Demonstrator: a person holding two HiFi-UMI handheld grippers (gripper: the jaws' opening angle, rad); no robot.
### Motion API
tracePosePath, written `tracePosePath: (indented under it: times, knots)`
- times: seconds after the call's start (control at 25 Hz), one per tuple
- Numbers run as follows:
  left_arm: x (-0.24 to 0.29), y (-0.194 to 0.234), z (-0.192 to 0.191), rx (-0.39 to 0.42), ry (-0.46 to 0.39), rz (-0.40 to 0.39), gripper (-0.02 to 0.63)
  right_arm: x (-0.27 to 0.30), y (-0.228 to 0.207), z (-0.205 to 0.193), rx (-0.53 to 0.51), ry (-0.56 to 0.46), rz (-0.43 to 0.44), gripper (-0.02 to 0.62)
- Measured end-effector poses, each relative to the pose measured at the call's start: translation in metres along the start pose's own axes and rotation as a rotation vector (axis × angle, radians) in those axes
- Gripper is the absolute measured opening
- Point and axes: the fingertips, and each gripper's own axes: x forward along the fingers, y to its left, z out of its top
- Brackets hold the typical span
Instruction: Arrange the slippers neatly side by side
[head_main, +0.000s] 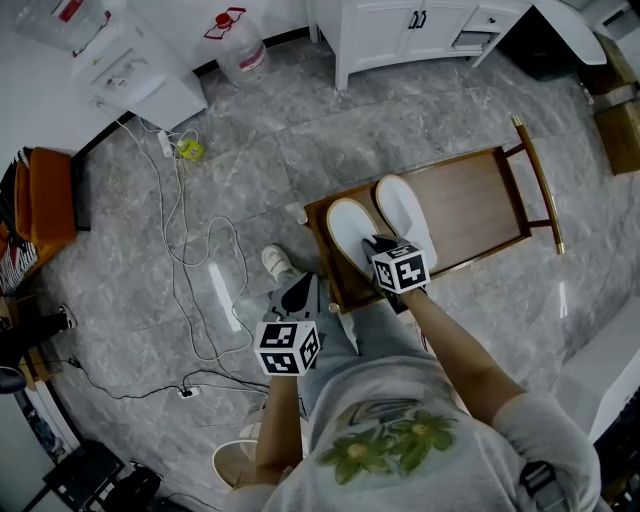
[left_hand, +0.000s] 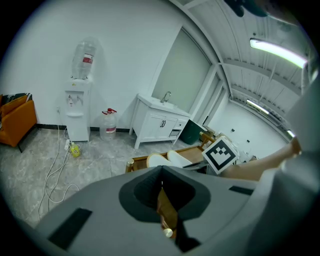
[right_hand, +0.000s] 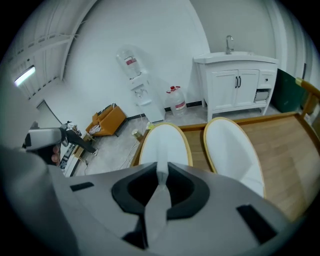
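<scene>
The left gripper hangs idle at the person's near left, jaws closed on nothing, apparently kept clear of the work. On the wooden bench, the left-hand slipper is pinched at its near heel edge by the right gripper, jaws nearly together on the white fabric. That grip seems meant to square it against the right-hand slipper lying just beside it, toes pointing away.
</scene>
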Motion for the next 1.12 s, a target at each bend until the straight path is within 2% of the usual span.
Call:
tracePosePath:
  times: [0.24, 0.48, 0.88, 1.12]
  knots:
    - [0.006, -0.005, -0.005, 0.004, 0.009, -0.01, 0.015, 0.009, -0.023, -0.006, 0.137, 0.017, -0.059, 0.043]
    - [0.009, -0.007, -0.007, 0.006, 0.025, -0.015, 0.015, 0.015, -0.037, -0.008, 0.251, 0.012, -0.08, 0.046]
    - [0.014, -0.007, -0.006, 0.007, 0.036, -0.02, 0.015, 0.018, -0.04, -0.012, 0.257, 0.019, -0.076, 0.049]
    - [0.016, -0.008, -0.006, 0.006, 0.041, -0.021, 0.015, 0.017, -0.037, -0.009, 0.257, 0.0, -0.047, 0.085]
